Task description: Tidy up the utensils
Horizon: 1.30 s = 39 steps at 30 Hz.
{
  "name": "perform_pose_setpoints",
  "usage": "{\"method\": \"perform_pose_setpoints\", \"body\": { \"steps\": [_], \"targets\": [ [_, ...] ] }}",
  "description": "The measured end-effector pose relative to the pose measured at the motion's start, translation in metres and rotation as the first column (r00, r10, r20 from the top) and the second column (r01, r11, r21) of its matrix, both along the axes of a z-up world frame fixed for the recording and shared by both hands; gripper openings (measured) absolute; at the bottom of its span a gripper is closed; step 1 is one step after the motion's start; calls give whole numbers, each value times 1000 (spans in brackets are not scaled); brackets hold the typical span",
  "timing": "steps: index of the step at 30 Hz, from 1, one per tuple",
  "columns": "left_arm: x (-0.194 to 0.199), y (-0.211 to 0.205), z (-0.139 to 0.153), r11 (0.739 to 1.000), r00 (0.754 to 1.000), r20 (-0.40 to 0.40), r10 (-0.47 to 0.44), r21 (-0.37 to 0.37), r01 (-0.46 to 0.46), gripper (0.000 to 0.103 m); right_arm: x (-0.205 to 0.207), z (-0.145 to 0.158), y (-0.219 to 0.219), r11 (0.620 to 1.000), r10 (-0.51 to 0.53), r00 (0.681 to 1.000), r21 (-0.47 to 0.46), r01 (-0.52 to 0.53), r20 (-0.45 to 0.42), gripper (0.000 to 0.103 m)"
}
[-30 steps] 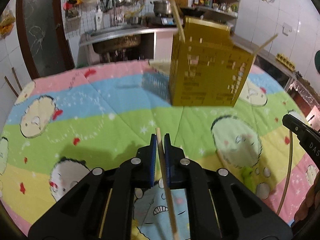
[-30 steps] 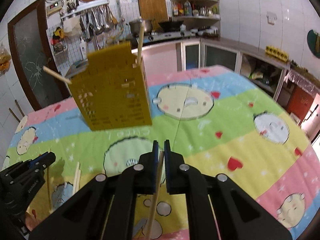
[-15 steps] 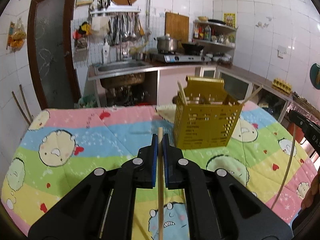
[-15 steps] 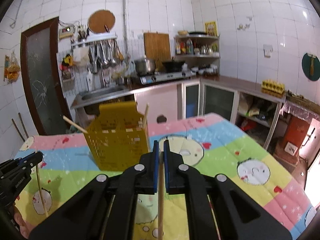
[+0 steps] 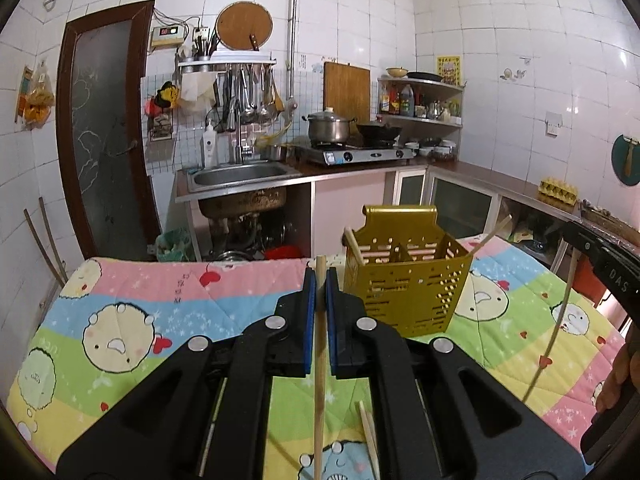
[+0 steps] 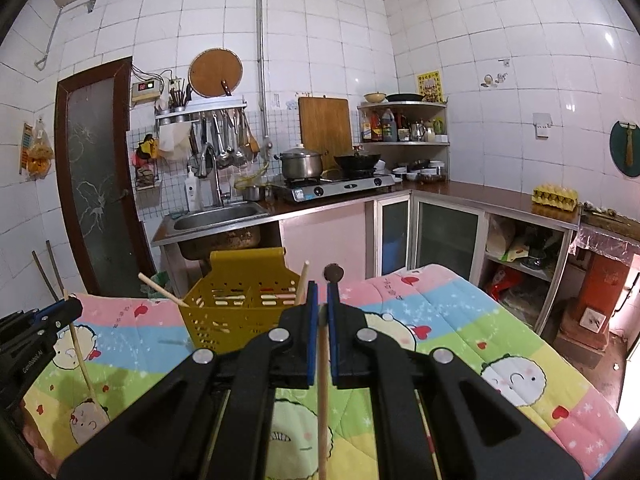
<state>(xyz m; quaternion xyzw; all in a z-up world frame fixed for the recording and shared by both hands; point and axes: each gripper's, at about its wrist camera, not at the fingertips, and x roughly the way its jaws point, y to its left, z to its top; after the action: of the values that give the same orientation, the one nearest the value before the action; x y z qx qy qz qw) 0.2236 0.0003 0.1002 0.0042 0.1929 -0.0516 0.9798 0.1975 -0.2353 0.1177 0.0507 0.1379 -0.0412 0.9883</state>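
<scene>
A yellow perforated utensil basket stands on the table with two chopsticks sticking out of it; it also shows in the right wrist view. My left gripper is shut on a wooden chopstick, held upright above the table, left of and nearer than the basket. My right gripper is shut on another wooden chopstick, held high, right of the basket. The right gripper and its chopstick show at the left view's right edge. The left gripper and its chopstick show at the right view's left edge.
The table carries a pastel cartoon quilt. Loose chopsticks lie on it below my left gripper. Behind stand a sink, a stove with a pot, cabinets and a brown door.
Both grippers have risen and pulled back from the basket, each still holding its chopstick. The basket looks smaller and lower in both views, and more of the kitchen shows.
</scene>
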Motion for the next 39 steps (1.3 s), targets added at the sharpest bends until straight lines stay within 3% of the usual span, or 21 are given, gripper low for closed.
{"method": "perform_pose_setpoints", "body": {
  "steps": [24, 33, 39],
  "targets": [
    [42, -19, 21, 998, 997, 46, -54, -36, 56, 4, 41, 17, 5, 999, 43, 998, 18, -44, 50, 5],
    [40, -28, 48, 995, 993, 88, -84, -51, 88, 4, 41, 36, 13, 998, 65, 994, 17, -66, 87, 5],
    [38, -32, 83, 993, 983, 162, -86, -67, 98, 4, 40, 69, 22, 996, 85, 985, 12, -88, 152, 5]
  ]
}}
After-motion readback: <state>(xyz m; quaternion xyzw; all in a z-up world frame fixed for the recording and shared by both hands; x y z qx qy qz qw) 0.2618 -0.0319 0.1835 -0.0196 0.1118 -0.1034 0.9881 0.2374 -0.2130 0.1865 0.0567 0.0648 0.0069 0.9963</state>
